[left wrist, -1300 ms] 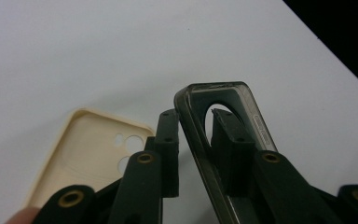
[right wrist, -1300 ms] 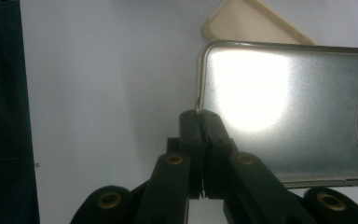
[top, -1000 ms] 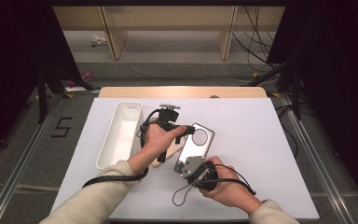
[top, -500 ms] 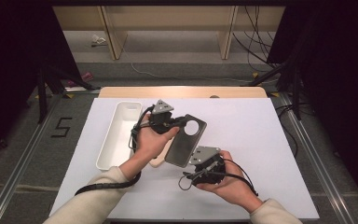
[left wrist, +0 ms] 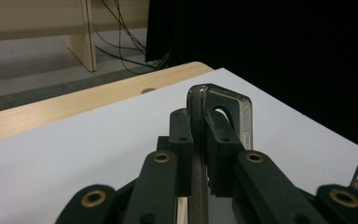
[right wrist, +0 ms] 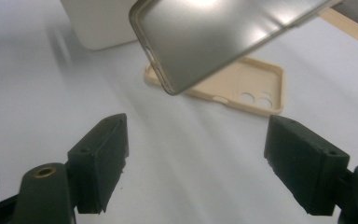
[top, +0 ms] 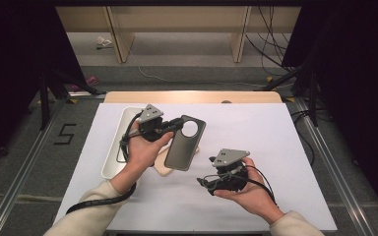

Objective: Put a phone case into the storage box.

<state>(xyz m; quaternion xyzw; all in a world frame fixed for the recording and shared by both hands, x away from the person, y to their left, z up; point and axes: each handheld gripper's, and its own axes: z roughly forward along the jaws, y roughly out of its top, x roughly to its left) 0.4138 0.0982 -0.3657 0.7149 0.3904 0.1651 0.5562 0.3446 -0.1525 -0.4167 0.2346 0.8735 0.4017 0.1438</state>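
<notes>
A dark grey phone case [top: 183, 145] with a round camera hole hangs tilted above the table, and my left gripper [top: 173, 126] is shut on its upper edge. In the left gripper view the two jaws [left wrist: 200, 140] clamp the case's rim [left wrist: 223, 105] edge-on. A beige phone case [top: 161, 167] lies flat on the white table beneath it, open side up [right wrist: 249, 86]. My right gripper [top: 205, 184] is held low at the right, apart from both cases and open. In the right gripper view its jaws [right wrist: 196, 163] stand wide apart, with the grey case [right wrist: 223, 37] above and beyond them.
A long white tray [top: 116, 147] stands at the left of the table, just behind the left hand, and shows as a white wall [right wrist: 98, 23] in the right gripper view. The wooden table edge [top: 192, 97] runs along the far side. Cables lie on the floor beyond.
The left gripper has lifted the grey case up and to the left. The right gripper has drawn away from the case's lower end, toward the right and the near edge.
</notes>
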